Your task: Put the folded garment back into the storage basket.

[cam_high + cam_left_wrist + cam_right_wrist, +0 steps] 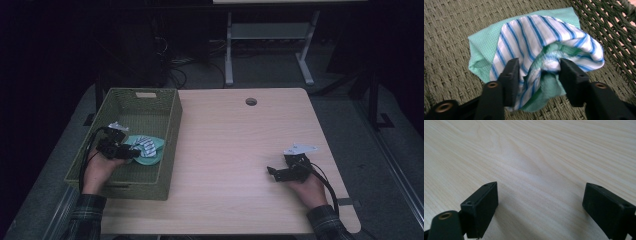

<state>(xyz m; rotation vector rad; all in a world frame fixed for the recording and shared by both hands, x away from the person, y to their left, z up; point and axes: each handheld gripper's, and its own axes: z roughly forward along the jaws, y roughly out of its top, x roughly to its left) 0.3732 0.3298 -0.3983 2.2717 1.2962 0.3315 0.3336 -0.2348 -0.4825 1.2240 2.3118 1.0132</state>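
A blue-and-white striped cloth (pixel 536 32) lies bunched on a mint-green cloth (pixel 484 47) on the floor of a woven olive basket (pixel 449 25). In the high view both cloths (pixel 146 146) sit in the near right part of the basket (pixel 173 125). My left gripper (pixel 539 65) reaches into the basket (pixel 131 153), open, with a fold of the cloths loose between its jaws. My right gripper (pixel 273 173) rests low over the bare wooden table (pixel 235 140) at the right. It is open with nothing between its jaws (pixel 541 195).
The basket stands at the table's left edge, its walls close around my left hand. A round cable hole (pixel 251 101) is at the far middle of the table. Beyond the table are a dark floor, cables and a white frame (pixel 270 35).
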